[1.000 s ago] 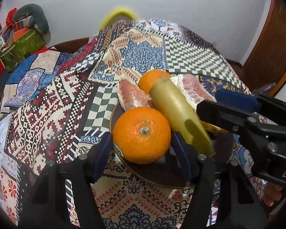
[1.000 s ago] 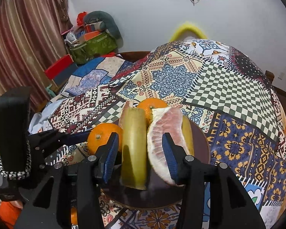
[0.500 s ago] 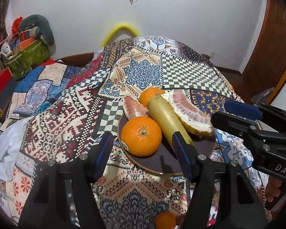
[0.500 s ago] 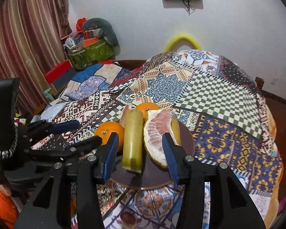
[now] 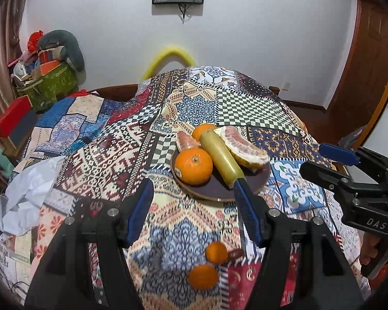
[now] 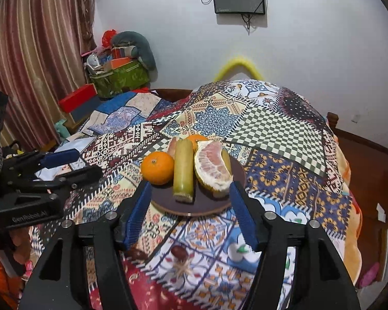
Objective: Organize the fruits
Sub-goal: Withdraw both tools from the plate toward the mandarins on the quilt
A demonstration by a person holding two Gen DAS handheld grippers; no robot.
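Two loose oranges (image 5: 216, 252) and a date (image 5: 236, 254) crowd the plate's (image 5: 214, 192) near approach — far cloth (image 5: 256, 111) lies bare.

A matt patchwork cloth (image 5: 194, 108) covers the tabletop, bearing a smooth dark glossy plate (image 5: 214, 190) with a dimpled, shiny orange (image 5: 193, 165) and a waxy yellow-green cane piece (image 5: 222, 159), beside rough-fleshed pomelo (image 5: 245, 147) and crumpled white paper (image 5: 25, 193).

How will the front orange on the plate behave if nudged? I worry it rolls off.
The orange is round and smooth, so it would likely roll. It sits at the plate edge, so a push away from the yellow-green stalk beside it could send it off. It looks firm enough for a gentle squeeze.
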